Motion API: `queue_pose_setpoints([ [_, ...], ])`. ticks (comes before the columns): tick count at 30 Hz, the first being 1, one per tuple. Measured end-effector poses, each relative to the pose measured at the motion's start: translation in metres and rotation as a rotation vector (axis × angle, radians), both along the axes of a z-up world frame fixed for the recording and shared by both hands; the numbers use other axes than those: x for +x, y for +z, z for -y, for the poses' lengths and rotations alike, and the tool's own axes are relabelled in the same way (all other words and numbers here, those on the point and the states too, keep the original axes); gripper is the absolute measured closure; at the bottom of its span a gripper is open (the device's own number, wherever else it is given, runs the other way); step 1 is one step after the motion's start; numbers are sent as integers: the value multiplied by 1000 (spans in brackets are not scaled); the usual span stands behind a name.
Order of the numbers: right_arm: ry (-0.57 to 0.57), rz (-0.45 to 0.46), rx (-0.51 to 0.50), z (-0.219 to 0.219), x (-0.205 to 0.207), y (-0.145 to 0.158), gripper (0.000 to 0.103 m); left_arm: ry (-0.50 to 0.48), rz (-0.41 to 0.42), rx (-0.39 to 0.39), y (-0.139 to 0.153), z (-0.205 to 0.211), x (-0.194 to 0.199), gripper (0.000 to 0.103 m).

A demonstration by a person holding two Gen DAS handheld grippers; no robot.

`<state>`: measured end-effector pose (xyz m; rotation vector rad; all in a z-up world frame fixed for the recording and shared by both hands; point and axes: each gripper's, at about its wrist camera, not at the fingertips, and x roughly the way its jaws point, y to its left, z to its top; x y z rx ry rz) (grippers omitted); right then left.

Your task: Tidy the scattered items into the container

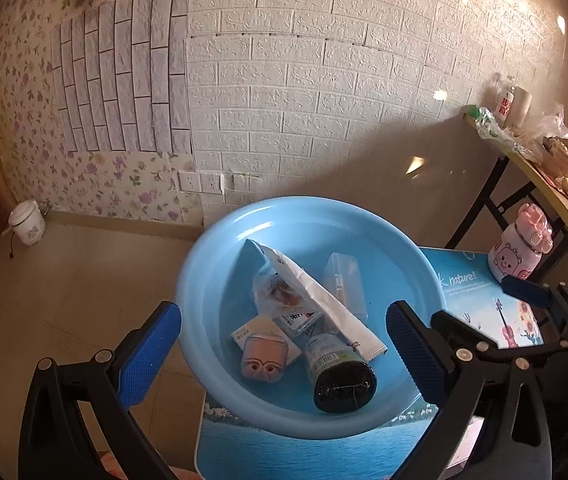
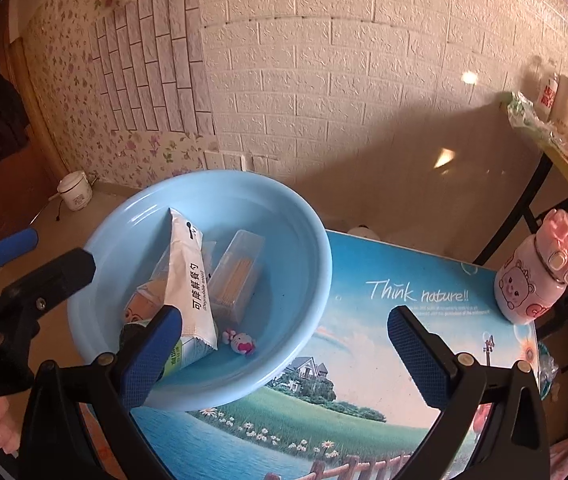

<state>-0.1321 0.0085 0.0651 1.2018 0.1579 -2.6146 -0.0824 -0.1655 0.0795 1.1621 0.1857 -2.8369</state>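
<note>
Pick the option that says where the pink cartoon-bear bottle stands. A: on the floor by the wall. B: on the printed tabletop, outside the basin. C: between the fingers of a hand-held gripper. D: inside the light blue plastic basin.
B: the pink cartoon-bear bottle stands upright on the printed tabletop, apart from the light blue plastic basin, with nothing gripping it.

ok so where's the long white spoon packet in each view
Left wrist: the white packet lies diagonally across the middle of the blue basin, between the tongs' open fingers.
Right wrist: the white packet is left of centre in the blue basin, just above the left finger.
Shared landmark: the pink bear bottle stands at the table's far right corner.
</note>
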Motion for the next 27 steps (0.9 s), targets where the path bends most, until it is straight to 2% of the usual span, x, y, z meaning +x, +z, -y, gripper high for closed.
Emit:
queue_pose_setpoints([
  [11,-37,-39,-35,-12,6,20,0,31,-31,-15,9,6,5,0],
  [27,-44,-46,-37,-14,4,20,0,48,-23,-18,13,5,5,0],
])
